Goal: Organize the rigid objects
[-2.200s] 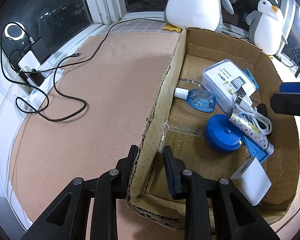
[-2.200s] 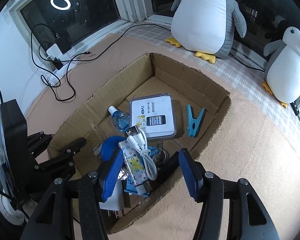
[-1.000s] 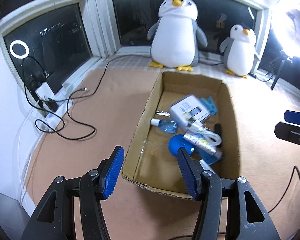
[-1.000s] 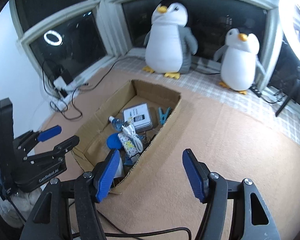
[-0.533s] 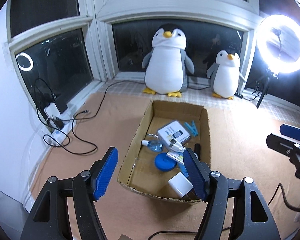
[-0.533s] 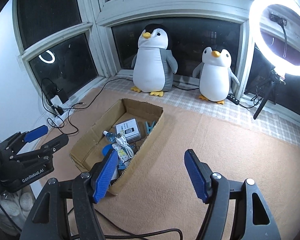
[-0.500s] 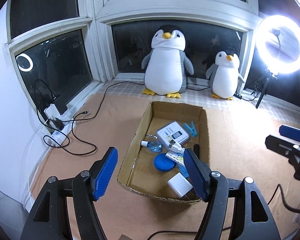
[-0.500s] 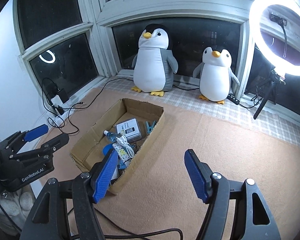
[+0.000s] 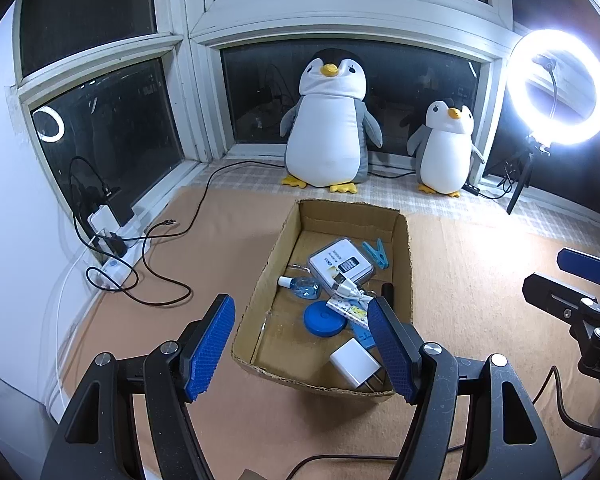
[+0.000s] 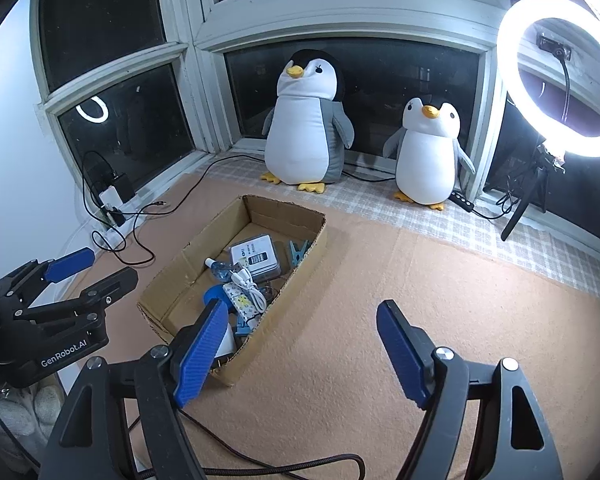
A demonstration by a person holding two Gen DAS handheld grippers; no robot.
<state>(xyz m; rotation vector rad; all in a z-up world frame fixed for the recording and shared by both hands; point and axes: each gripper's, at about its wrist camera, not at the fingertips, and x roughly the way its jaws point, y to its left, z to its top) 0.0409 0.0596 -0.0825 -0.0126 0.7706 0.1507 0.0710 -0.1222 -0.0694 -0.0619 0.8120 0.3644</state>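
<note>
text: "GenRobot.AI" | on: left gripper (image 10: 88, 270) body, left of right fingers | box label: unreadable

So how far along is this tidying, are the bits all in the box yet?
It looks nearly done. The cardboard box already holds the white case, blue clip, blue disc, charger and cable. The left gripper holds nothing; the right gripper is opening, also empty. Nothing loose shows on the mat.

Box print (image 9: 342, 261) unreadable; white charger (image 10: 229, 341) mostly hidden behind claw pad (image 10: 198, 354).
</note>
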